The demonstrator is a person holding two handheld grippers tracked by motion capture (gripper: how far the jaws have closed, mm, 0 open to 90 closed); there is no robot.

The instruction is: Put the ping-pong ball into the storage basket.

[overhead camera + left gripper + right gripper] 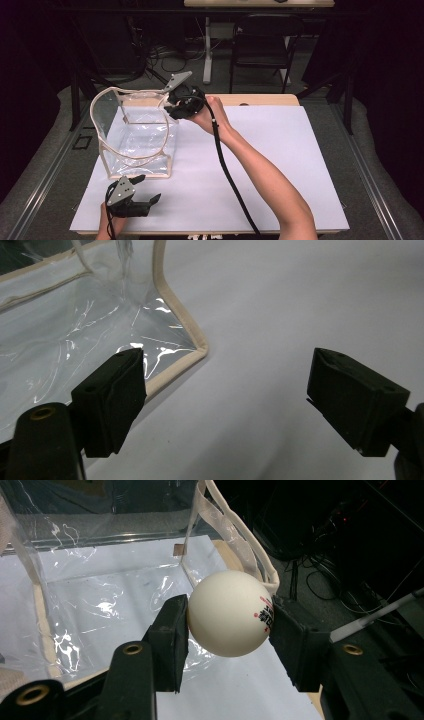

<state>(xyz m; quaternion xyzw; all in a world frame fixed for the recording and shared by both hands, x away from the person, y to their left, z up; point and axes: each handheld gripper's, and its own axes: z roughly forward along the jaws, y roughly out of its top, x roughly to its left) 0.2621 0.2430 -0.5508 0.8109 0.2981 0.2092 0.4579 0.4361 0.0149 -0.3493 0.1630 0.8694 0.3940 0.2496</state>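
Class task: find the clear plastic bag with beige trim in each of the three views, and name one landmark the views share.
High view: the clear plastic bag with beige trim stands left of centre.
Left gripper view: its bottom corner, upper left.
Right gripper view: its open inside, behind the jaws.
Shared landmark: the white table sheet.

Lab, dark drapes (30, 60), floor cables (165, 52)

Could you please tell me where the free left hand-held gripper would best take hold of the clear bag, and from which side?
Probably the beige piped edge at the clear bag's near bottom corner, approached from the person's side. The left hand-held gripper is open and aimed there, and the trim looks firmer than the crinkled film. The right hand-held gripper holds a white ball at the rim.
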